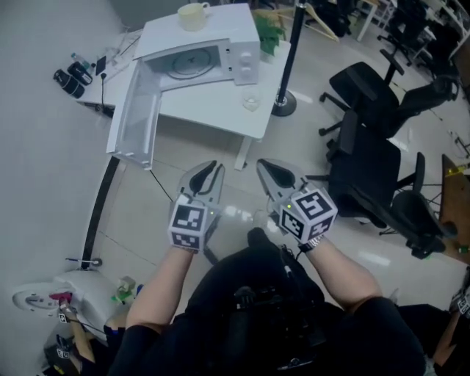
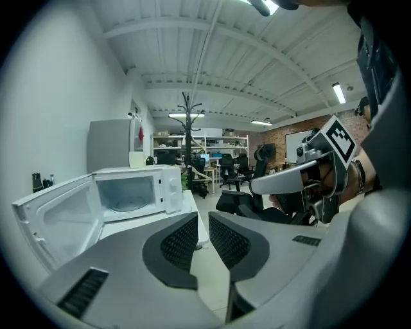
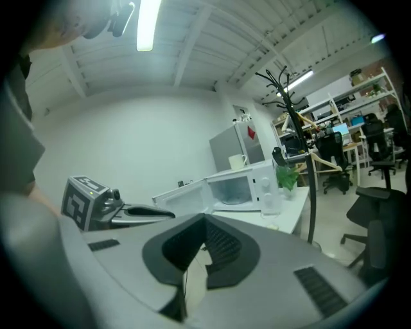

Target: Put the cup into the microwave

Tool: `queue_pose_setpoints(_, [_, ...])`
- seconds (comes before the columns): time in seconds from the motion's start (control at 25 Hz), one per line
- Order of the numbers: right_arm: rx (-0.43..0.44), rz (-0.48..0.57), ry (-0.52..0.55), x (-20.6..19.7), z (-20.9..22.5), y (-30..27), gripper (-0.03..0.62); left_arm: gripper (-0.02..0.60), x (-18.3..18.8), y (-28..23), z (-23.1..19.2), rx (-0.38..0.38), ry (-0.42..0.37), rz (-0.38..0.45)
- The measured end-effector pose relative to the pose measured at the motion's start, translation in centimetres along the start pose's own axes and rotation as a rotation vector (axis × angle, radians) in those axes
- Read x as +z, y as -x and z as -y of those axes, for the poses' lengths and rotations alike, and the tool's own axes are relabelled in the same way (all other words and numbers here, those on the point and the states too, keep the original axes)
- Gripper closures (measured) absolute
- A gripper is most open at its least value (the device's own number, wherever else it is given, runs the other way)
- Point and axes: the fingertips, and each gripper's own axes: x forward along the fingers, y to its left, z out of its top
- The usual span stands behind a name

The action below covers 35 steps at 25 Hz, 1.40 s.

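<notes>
Left tongs (image 2: 203,225): jaws a narrow slit apart, nothing in it, only floor (image 1: 176,158) shows through. Right tongs (image 3: 205,222): pad tips pressed together, empty. The person holds both side by side in front of the body, tilted slightly down and aimed at the desk (image 1: 213,110). Left marker cube (image 1: 188,224) and right marker cube (image 1: 308,213) face up at the head camera. Neither pair of tongs touches anything, and both are well apart from the desk, with pale floor between.

Desk: white, set against the wall.

Clear glass (image 1: 251,101): upright on the desk, near the front edge. It stands in front of the microwave's control side, not touching it.

Microwave (image 1: 220,59): white, on the desk. Door (image 1: 136,117) is swung wide open on its left hinge. Cavity shows only the turntable (image 1: 192,64). Two knobs on the right of the front panel.

Cup (image 1: 193,15): cream, with a handle, upright on the microwave's roof toward the back. Not in the cavity.

Plant (image 1: 270,33): green, just behind the microwave's right end.

Coat stand (image 1: 292,44): black pole, round base on the floor just beside the desk's right edge.

Office chairs (image 1: 367,147): black, on the floor right of the desk, well apart from it. More desks and chairs stand further back in the room.
</notes>
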Motion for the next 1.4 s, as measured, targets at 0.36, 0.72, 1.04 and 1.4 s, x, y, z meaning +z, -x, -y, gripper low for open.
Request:
queue_pose_setpoints(0.36, [-0.01,-0.043,-0.068,1.0,8.8,-2.2,0.577,0.495,0.1,-10.2,-0.9,-0.008,0.022,-0.076])
queue_pose_setpoints(0.72, [-0.05,-0.052,-0.088,1.6,14.1,-2.6,0.577,0.359,-1.9,-17.7,-2.1,-0.004,0.046,-0.128])
queue_pose_setpoints(1.04, [-0.154,-0.052,-0.086,2.3,18.0,-2.5,0.577,0.253,-4.2,-24.0,-4.3,-0.009,0.035,-0.174])
queue_pose_setpoints(1.4, [-0.259,-0.065,-0.11,2.7,21.2,-3.9,0.577,0.21,-6.8,-30.5,-6.7,-0.041,-0.014,-0.241])
